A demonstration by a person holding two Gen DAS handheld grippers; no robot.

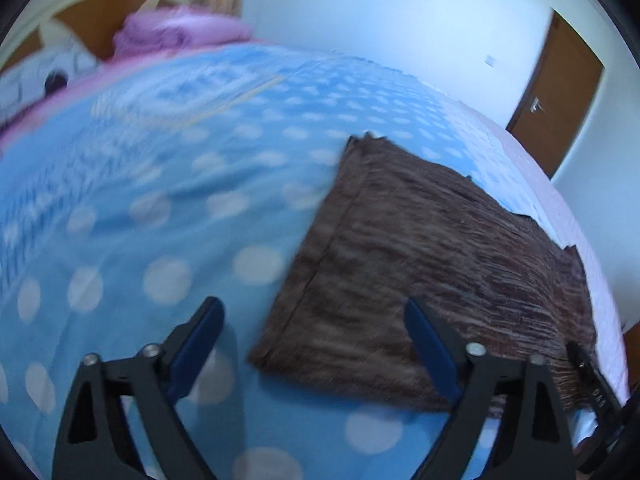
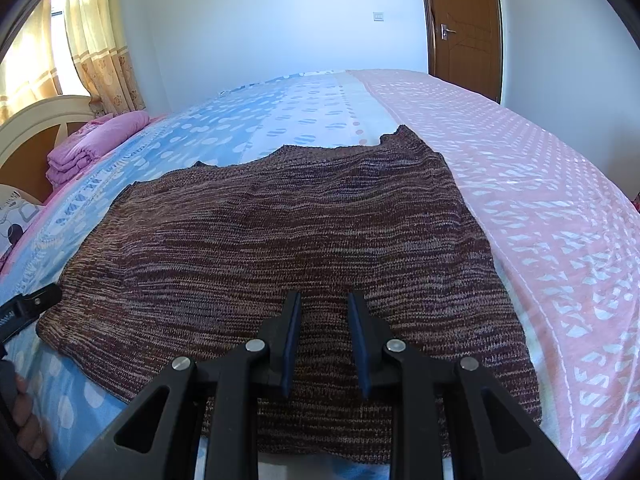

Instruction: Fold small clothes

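A brown knitted garment (image 2: 280, 224) lies flat on the bed. In the left wrist view it (image 1: 420, 264) shows to the right, its left edge near me. My left gripper (image 1: 312, 312) is wide open and empty, above the garment's near left corner; its right finger (image 1: 428, 344) is over the knit. My right gripper (image 2: 323, 300) is open with a narrow gap, empty, over the garment's near edge. The left gripper's tip (image 2: 32, 304) shows at the left edge of the right wrist view.
The bed has a blue dotted cover (image 1: 160, 200) and a pink patterned cover (image 2: 540, 200) on the right. Folded purple bedding (image 2: 88, 144) and a cream headboard (image 2: 36, 120) are at the far left. A brown door (image 2: 460, 20) is behind.
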